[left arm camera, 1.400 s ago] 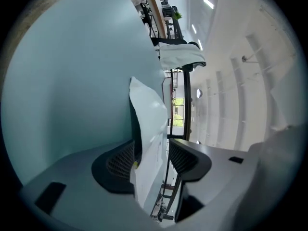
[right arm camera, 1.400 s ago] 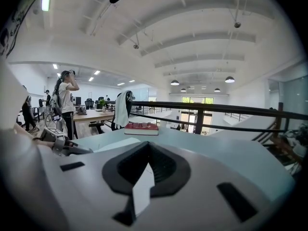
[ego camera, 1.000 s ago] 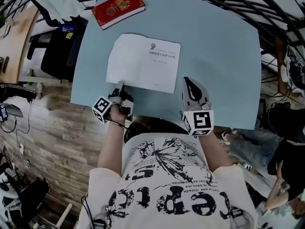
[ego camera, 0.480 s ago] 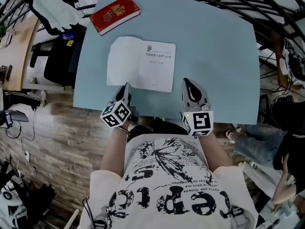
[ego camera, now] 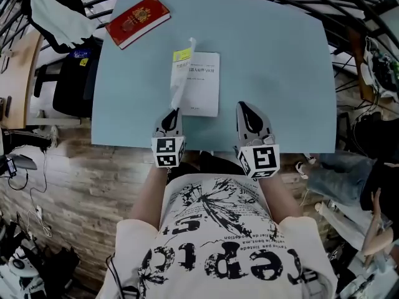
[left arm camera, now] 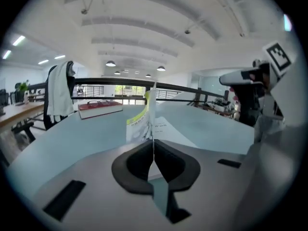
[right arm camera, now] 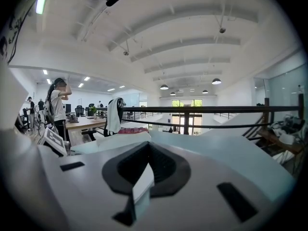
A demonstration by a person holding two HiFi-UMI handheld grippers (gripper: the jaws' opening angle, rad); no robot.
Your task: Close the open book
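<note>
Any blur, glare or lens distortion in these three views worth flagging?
Head view: evenly lit, sharp, table edges bowed by the wide lens. Left gripper view: heavy fisheye, dark corners, lifted book cover in focus. Right gripper view: same fisheye, bright far windows, no glare on the table.

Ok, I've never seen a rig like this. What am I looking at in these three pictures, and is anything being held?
There is no robot arm here: a person holds a two-finger gripper in each hand. The top-down picture comes from a camera on their head. The other two come from cameras riding on each gripper, looking along its fingers. On the blue table lie a closed red book, far left, and the open book in the middle. The left gripper is shut on the open book's left cover, which stands lifted upright. The right gripper is shut on nothing, held over the table's near edge.
</note>
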